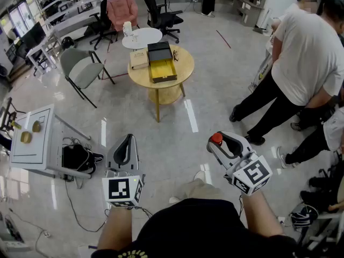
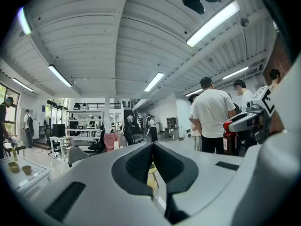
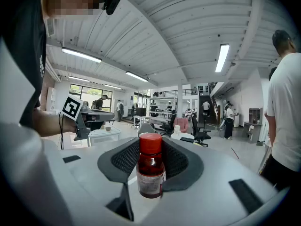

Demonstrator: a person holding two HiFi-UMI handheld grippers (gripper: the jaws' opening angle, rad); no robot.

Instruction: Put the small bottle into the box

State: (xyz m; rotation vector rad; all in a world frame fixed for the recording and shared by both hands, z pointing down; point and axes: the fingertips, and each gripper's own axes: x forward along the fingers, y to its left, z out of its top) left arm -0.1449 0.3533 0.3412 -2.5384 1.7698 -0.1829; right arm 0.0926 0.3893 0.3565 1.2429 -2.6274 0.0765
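My left gripper (image 1: 127, 137) is held out over the floor, its jaws pressed together with nothing between them. To its right, my right gripper (image 1: 217, 142) clamps the small bottle (image 3: 150, 166) upright between its pads, red cap on top. Well ahead of both, the box (image 1: 162, 70) sits open near the middle of the round table (image 1: 185, 63), its yellow inside showing.

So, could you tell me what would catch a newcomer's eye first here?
The red-capped bottle stands out, gripped upright in the right claw. Ahead on the round table lies the open, yellow-lined box. The left claw is shut and empty.
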